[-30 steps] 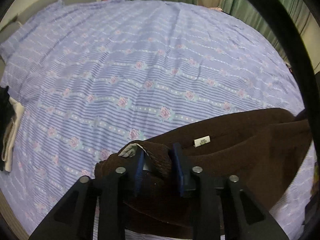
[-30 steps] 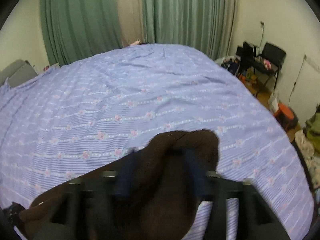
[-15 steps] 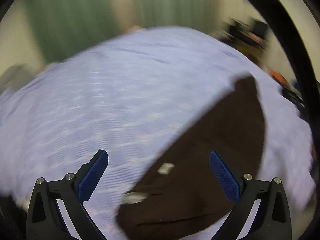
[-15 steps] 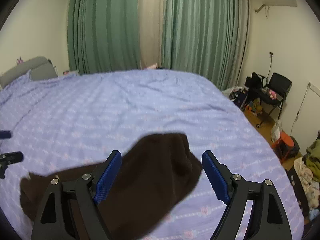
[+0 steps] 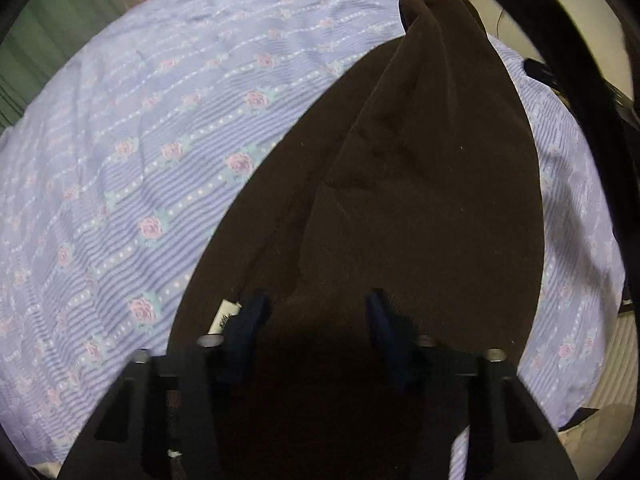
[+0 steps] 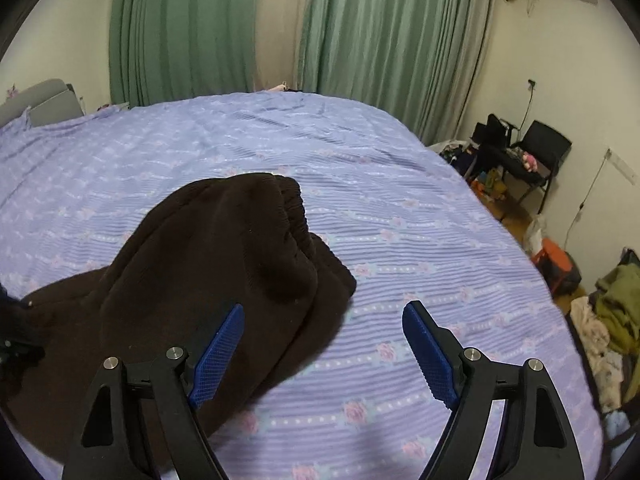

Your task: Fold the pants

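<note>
Pants point(image 6: 208, 264) lie bunched on the bed point(image 6: 400, 216), so your right claw point(image 6: 322, 350) hangs wide and empty while your left claw point(image 5: 316, 312) straddles cloth, jaws apart.

White tag point(image 5: 225, 314) on pants point(image 5: 420, 200), print seemingly illegible.

Soft, even indoor light fills the right wrist view, which is bright and sharp, with pale walls point(image 6: 532, 48) and no glare. The left wrist view is dimmer: the brown pants point(image 5: 420, 184) swallow detail, and the left tongs point(image 5: 316, 308) sit in deep shadow, slightly smeared. Both views bow strongly at the edges, with black corners; the bed point(image 6: 400, 216) curves like a dome.
</note>
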Motion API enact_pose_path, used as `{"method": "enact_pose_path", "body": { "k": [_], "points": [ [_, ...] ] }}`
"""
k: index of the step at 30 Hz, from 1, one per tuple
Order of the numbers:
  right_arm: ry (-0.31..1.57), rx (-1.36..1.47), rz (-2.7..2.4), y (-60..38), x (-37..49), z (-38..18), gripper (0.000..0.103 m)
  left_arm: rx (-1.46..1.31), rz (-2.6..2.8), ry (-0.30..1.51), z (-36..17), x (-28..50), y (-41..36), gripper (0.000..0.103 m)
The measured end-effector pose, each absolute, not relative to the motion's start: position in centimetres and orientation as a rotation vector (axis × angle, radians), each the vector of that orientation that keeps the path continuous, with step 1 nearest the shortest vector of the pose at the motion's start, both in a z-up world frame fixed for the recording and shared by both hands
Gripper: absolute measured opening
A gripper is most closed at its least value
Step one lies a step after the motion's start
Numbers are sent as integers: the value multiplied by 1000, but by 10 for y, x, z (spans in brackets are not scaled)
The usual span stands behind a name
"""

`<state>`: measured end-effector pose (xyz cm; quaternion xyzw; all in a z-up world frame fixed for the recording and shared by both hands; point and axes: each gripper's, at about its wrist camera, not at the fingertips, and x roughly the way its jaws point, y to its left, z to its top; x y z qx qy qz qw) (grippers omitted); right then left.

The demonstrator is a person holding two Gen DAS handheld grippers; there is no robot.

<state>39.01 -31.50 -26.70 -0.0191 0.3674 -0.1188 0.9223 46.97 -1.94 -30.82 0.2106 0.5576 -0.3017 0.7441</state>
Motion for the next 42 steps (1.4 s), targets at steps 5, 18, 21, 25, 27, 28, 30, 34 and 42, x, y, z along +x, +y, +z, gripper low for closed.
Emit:
{"method": "enact_pose_path", "body": {
  "k": [5, 18, 21, 25, 27, 28, 30, 34, 42],
  "points": [
    [744, 98, -241, -336, 421, -282, 74, 392, -641, 1173, -307, 471, -15, 24],
    [814, 55, -342, -322, 450, -268, 12, 272, -487, 982, -264, 511, -1, 20],
    [834, -43, -342, -315, 472, -278, 18, 276, -430, 1055, -290, 538, -8, 21],
    [854, -109, -346, -311, 476, -284, 61, 347, -333, 1104, -321, 559, -14, 40],
    [769, -97, -361, -314, 455, -265, 78, 365, -275, 1071, -315, 560, -12, 54],
    [738, -99, -372, -316, 445, -255, 80, 375, -235, 1023, -304, 559, -9, 65],
    [674, -110, -351, -310, 422, -236, 80, 396, -218, 932, -284, 552, -7, 73],
    [649, -166, -212, -290, 380, -214, 80, 466, -307, 749, -234, 502, -18, 80],
    [776, -97, 40, -279, 309, -225, 79, 550, -625, 691, -238, 393, -79, 78]
  ]
}}
